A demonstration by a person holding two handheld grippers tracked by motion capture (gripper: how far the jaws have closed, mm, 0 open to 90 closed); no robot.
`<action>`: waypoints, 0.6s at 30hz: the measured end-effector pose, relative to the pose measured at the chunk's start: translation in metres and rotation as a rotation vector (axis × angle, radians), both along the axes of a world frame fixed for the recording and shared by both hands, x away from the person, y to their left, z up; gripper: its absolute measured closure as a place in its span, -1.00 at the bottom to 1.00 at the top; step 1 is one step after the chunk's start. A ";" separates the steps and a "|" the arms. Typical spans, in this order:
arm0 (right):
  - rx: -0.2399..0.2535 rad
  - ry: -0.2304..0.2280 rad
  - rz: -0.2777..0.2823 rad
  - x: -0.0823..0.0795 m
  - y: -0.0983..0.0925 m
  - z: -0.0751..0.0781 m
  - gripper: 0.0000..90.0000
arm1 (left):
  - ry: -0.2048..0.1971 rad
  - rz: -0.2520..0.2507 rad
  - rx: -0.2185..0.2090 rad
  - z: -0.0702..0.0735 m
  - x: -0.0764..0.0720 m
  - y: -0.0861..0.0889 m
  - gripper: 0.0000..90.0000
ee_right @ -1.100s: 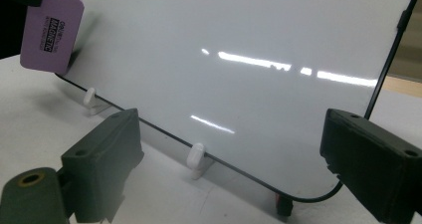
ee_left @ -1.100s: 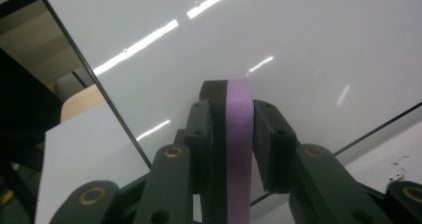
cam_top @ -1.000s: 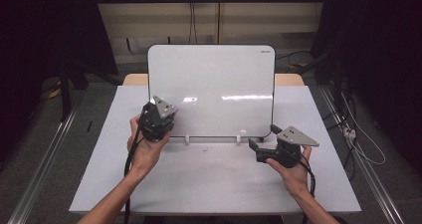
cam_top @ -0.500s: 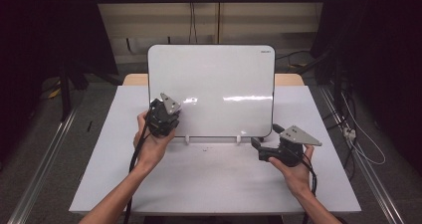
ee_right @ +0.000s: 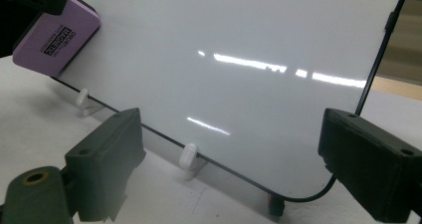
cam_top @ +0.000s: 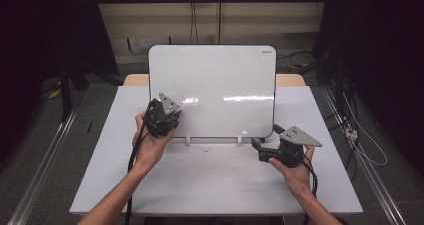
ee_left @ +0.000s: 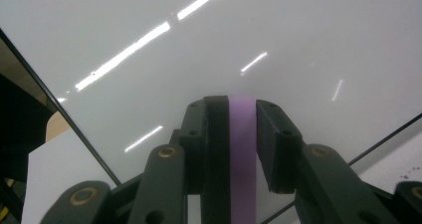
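At the whiteboard [cam_top: 212,90], lower-left face: left gripper [cam_top: 172,116] clamps a purple eraser [ee_left: 242,149] flat against the board; its jaws have just been easing slightly, eraser between them. Right gripper [cam_top: 256,144] sits low on the table [cam_top: 210,185] near the board's bottom-right corner, jaws wide, nothing gripped.

White table [cam_top: 215,185] w/ whiteboard [cam_top: 220,85] propped upright on small white clips [cam_top: 187,140] near its back edge.
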State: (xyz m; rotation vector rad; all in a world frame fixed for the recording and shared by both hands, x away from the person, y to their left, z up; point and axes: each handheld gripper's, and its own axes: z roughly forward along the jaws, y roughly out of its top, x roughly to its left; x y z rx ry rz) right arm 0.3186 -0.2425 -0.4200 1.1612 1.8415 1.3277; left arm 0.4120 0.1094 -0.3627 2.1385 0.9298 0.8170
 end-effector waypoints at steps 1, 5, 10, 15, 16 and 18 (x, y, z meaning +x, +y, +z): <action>0.000 0.000 -0.001 0.000 0.000 0.000 -0.77 | 0.008 -0.001 -0.013 0.000 0.000 0.001 0.48; -0.001 0.001 -0.003 0.000 -0.001 0.000 -0.77 | -0.005 -0.003 0.005 0.000 -0.001 0.000 0.49; -0.002 -0.001 -0.003 0.000 0.000 0.000 -0.76 | -0.041 0.010 0.056 -0.001 -0.002 -0.002 0.49; -0.002 0.001 -0.004 0.000 0.000 0.000 -0.76 | -0.025 0.003 0.034 -0.004 -0.001 -0.002 0.40; -0.002 0.000 -0.003 0.000 0.000 0.000 -0.76 | -0.027 0.004 0.037 -0.005 0.000 -0.002 0.36; -0.002 -0.001 -0.003 0.000 0.000 0.000 -0.76 | -0.028 0.009 0.025 -0.007 0.000 -0.002 0.36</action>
